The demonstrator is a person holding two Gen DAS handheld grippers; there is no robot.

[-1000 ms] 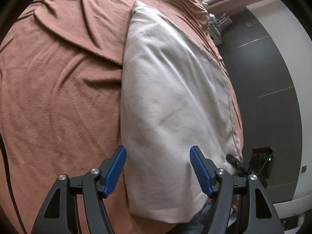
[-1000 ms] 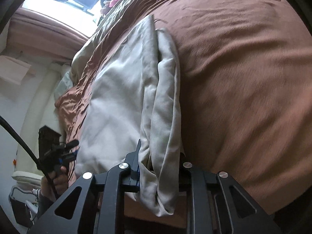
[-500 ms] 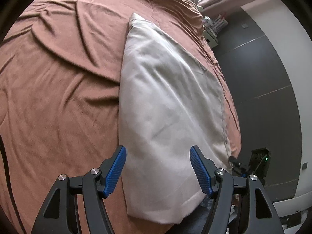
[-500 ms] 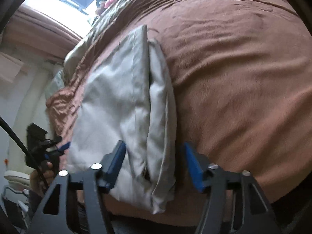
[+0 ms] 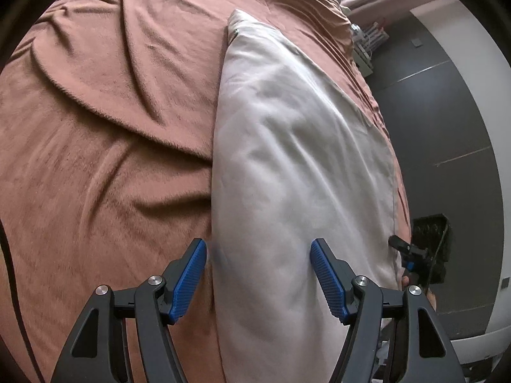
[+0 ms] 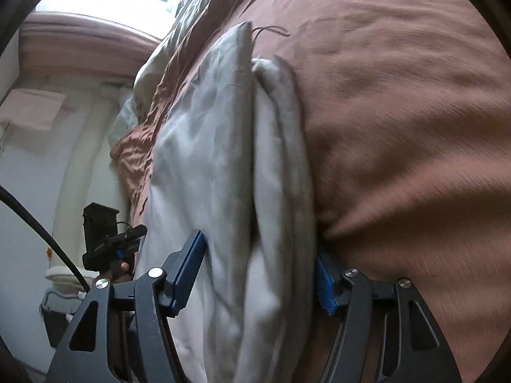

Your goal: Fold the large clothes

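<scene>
My left gripper has its blue pads spread wide, holding nothing; the near left edge of the folded beige garment lies between and beneath them, the left pad just over that edge, though I cannot tell whether either pad touches the cloth. My right gripper is likewise parted, its pads set on either side of the garment's thick layered fold; the right pad is partly hidden behind the fabric, the cloth sits loose in the gap, and nothing is pinched. From the left camera the garment runs as a long smooth panel away from me, lying flat on the rumpled brown bedspread near its right-hand side; from the right camera I see stacked layers along its right edge, with a rolled bundle near the far end and a loose thread beyond it. The bedspread is creased all around it. Past the bed's edge each camera catches the other gripper in the person's hand; a dark floor and pale wall lie beyond.
</scene>
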